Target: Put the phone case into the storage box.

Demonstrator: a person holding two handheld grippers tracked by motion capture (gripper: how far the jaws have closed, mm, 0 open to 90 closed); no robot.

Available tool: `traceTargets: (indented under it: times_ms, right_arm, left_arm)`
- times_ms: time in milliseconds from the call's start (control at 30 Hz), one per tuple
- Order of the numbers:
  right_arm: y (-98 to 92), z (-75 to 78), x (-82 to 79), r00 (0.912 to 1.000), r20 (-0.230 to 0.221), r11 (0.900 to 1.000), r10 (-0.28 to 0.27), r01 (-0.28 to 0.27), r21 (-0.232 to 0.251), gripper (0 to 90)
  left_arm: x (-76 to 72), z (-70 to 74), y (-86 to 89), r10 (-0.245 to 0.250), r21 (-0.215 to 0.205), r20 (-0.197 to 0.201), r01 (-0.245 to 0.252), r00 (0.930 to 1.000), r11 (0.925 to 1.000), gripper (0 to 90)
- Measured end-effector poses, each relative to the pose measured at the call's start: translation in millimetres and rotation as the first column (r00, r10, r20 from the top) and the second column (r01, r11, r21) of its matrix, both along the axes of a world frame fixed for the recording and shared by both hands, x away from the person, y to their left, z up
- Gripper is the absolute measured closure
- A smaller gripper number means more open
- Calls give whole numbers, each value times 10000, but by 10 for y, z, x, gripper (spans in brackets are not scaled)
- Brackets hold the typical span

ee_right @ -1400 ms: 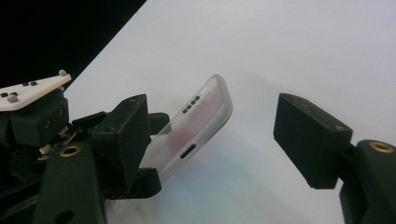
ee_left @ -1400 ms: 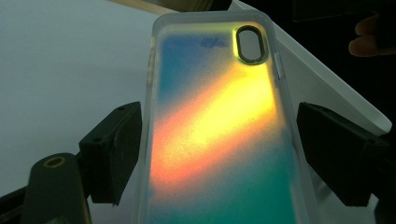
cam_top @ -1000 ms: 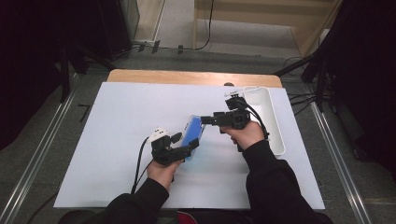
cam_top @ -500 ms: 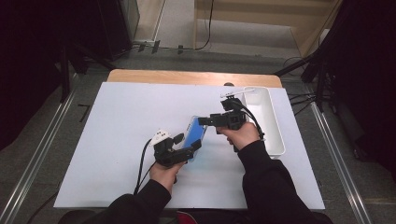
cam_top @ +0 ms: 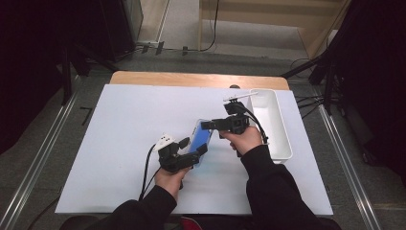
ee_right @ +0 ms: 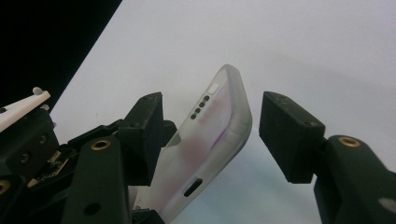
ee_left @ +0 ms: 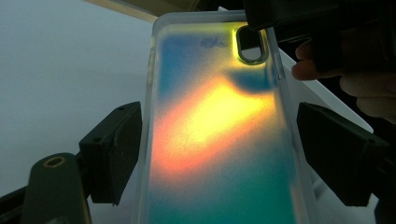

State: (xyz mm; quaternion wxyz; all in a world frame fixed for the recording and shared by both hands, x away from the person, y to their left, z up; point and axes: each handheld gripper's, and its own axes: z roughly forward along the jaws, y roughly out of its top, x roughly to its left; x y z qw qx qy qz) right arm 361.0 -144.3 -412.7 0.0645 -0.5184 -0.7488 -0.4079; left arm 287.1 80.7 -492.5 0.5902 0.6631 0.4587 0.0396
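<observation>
Handover, most likely, is the step in hand: a phone case [cam_top: 200, 140] hangs above the white desk [cam_top: 119, 124], between the left claw [cam_top: 197, 154] and the right claw [cam_top: 207, 125], in the middle of the desk and just left of a white tray [cam_top: 277, 139].

In the high view, the case sat lower a second ago, with the right claw stretched out toward its upper end. Now both hands have drawn slightly closer to the person and the case tilts up more steeply, its top corner at the right claw's tip.

In the left gripper view, the left claw [ee_left: 219, 154] brackets the case [ee_left: 219, 140] on both long sides; a sliver of gap shows at each jaw, so it stands parted and I cannot tell that it bears on the case. The camera cutout [ee_left: 251, 44] lies at the far end, under the other gripper.

In the right gripper view, the right claw [ee_right: 208, 135] is spread, with the case's end [ee_right: 219, 126] between the jaws and a clear gap on the right side.

Judging from this, neither claw pinches firmly, so the case could slip before the right claw closes.
</observation>
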Motion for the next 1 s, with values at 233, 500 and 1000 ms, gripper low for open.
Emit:
traceTargets:
  times_ms: [233, 500, 1000]
  right_arm:
    - [-11, -31, 23, 9995, -304, 9998, -124, 129, 180, 484]
    - [-26, -45, 41, 9961, -864, 9989, -159, 197, 437, 665]
    - [-50, -18, 28, 9942, -1074, 9959, -102, 198, 887, 743]
  left_arm:
    - [-7, -8, -6, 66, 21, 203, -67, 9998, 10000, 166]
    - [-18, -7, -18, 84, 39, 346, -85, 9994, 10000, 166]
    - [-46, -14, -46, 70, 448, 861, -108, 9963, 9989, 165]
